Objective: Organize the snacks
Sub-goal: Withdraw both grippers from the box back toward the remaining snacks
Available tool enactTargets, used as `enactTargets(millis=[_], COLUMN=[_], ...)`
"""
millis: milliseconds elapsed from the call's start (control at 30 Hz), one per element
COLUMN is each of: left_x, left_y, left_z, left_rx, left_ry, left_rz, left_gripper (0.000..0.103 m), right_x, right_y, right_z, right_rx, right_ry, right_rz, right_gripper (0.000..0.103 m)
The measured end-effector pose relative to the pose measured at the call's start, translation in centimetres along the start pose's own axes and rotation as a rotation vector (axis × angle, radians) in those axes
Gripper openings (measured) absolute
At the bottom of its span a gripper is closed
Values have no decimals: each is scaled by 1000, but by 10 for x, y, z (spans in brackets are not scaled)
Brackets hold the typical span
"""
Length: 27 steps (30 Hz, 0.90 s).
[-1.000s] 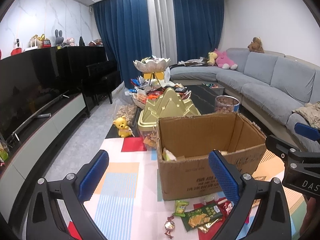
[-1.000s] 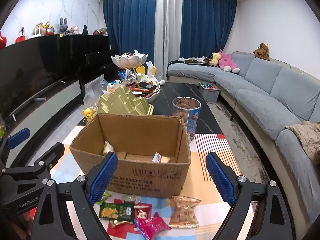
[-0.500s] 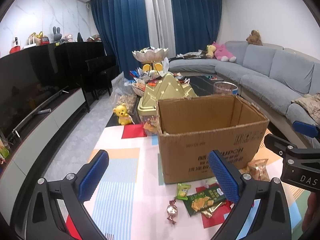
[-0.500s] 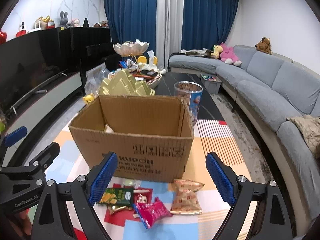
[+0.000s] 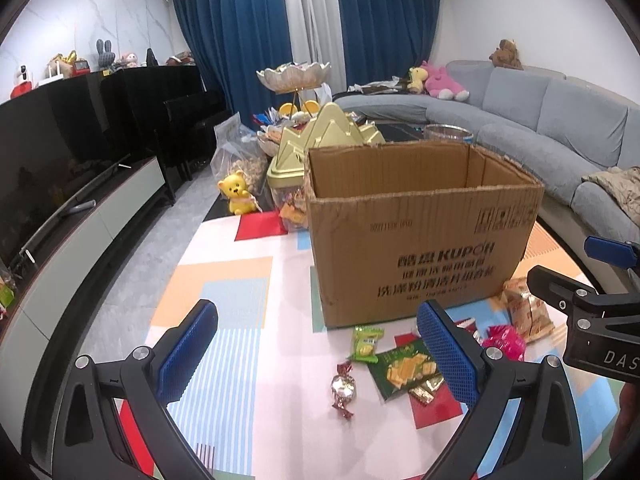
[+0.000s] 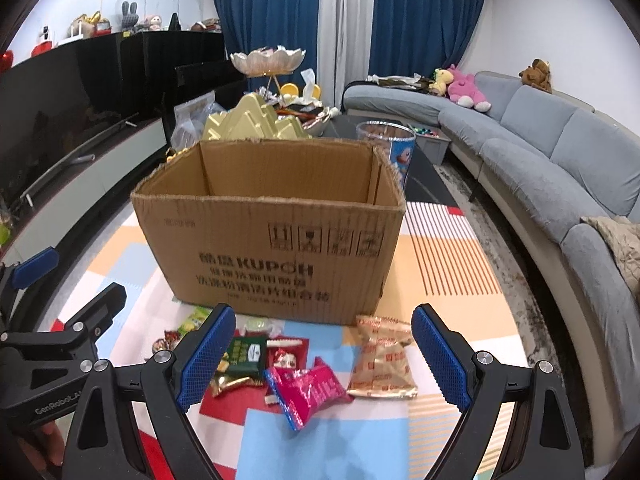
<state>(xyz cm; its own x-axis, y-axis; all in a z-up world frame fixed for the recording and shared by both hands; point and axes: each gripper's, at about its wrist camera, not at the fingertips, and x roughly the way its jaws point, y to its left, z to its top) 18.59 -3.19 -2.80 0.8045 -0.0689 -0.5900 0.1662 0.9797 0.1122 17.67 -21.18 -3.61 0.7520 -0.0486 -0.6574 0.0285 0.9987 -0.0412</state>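
Observation:
An open cardboard box (image 5: 424,240) (image 6: 272,232) stands on a colourful mat (image 5: 224,280). Loose snacks lie in front of it: a foil-wrapped candy (image 5: 343,388), a small green packet (image 5: 366,344), a green cracker packet (image 5: 404,368), a pink packet (image 6: 308,390) and a tan packet (image 6: 382,360). My left gripper (image 5: 316,332) hovers open over the mat just short of the snacks, with nothing between its fingers. My right gripper (image 6: 324,328) is open and empty above the pink and tan packets. Each gripper shows at the edge of the other's view.
Behind the box stand a gold mountain-shaped container (image 5: 320,136), a clear snack tub (image 6: 386,136) and a yellow bear toy (image 5: 238,196). A grey sofa (image 6: 560,152) curves along the right. A TV cabinet (image 5: 80,220) runs along the left.
Both grippers have come down toward the mat together. The box now looms larger, its inside has dropped out of sight, and the snacks sit nearer the fingers.

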Motion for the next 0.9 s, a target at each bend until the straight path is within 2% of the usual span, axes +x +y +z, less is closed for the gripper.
enactTargets(millis=[733,900], left_x=[36,45], left_y=[3,2], left_z=[-45,-52], left_rx=[2,3], left_ry=[115,134], left_rz=[9,5], left_gripper=[101,98], right_x=[39,49], right_y=[8,9], right_z=[-42,-49], right_rx=[-15,-15], right_ry=[115,143], right_rz=[0,-4], right_gripper=[91,90])
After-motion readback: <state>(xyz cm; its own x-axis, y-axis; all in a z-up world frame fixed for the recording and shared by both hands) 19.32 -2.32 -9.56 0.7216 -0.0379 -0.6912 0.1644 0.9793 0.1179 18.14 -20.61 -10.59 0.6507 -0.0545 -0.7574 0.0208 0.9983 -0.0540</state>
